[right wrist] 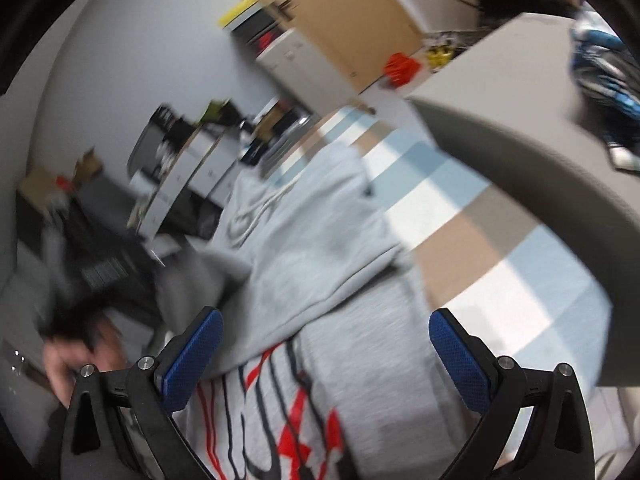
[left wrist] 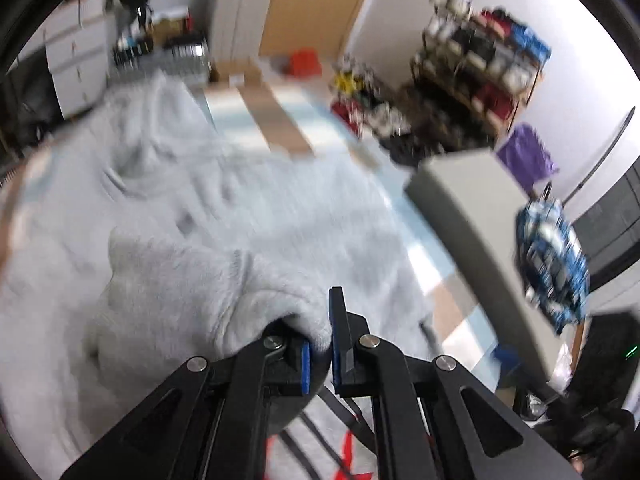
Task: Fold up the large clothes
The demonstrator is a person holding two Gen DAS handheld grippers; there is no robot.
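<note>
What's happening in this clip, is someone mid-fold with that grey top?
Yes. A person is folding a light grey sweatshirt spread over a striped sheet. The left gripper is shut on a bunched fold of its fabric. The right gripper is open and holds nothing, above the part with the red and black print. Both views are motion-blurred, so the fold looks unfinished.

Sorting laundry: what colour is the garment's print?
Red and black print on the grey garment, clearest in the right wrist view.

A large light grey sweatshirt (left wrist: 192, 200) lies spread and rumpled across the left and centre of the left wrist frame, one fluffy fold raised at lower centre. Its red-and-black print (right wrist: 280, 412) shows at bottom centre of the right wrist frame.
</note>
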